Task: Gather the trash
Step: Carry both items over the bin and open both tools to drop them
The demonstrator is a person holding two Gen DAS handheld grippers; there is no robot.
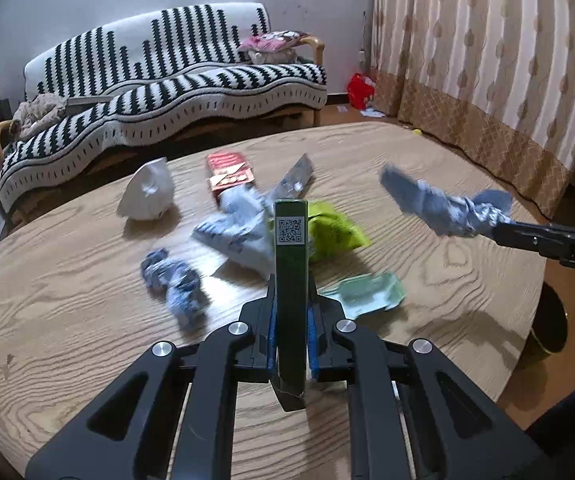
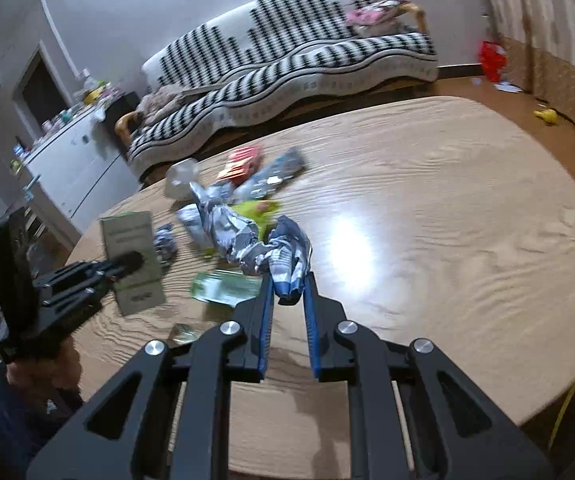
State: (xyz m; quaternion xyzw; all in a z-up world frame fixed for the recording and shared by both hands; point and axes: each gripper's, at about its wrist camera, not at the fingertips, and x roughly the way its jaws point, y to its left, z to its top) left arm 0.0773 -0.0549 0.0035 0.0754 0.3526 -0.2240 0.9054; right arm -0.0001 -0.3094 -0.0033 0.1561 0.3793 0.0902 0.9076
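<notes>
A: So, how far are you with the trash, as it looks now?

B: Not far, I judge. Your left gripper (image 1: 292,312) pinches a flat green box (image 1: 291,264) by its edge, and the box stands upright above the table (image 1: 67,320). Your right gripper (image 2: 289,300) is pressed on a crumpled blue and white wrapper (image 2: 275,252), which hangs in the air, right of the green box. Both pieces are lifted, but they are not yet thrown away.

A: And what do you still have on the table?

B: Quite much. Just behind the green box lie a yellow-green bag (image 1: 335,228) and a white and blue bag (image 1: 239,228). Left of the box there is a small blue crumpled wrapper (image 1: 175,284), and further left a white tissue (image 1: 149,192). Behind the box, near the far edge, you see a red packet (image 1: 229,170) and a silver wrapper (image 1: 297,176). Right beside the box lies a pale green wrapper (image 1: 367,292).

A: Where does it go?

B: Maybe in the dark bin (image 1: 551,320) beside the table, well right of the box, but I cannot be sure.
</notes>
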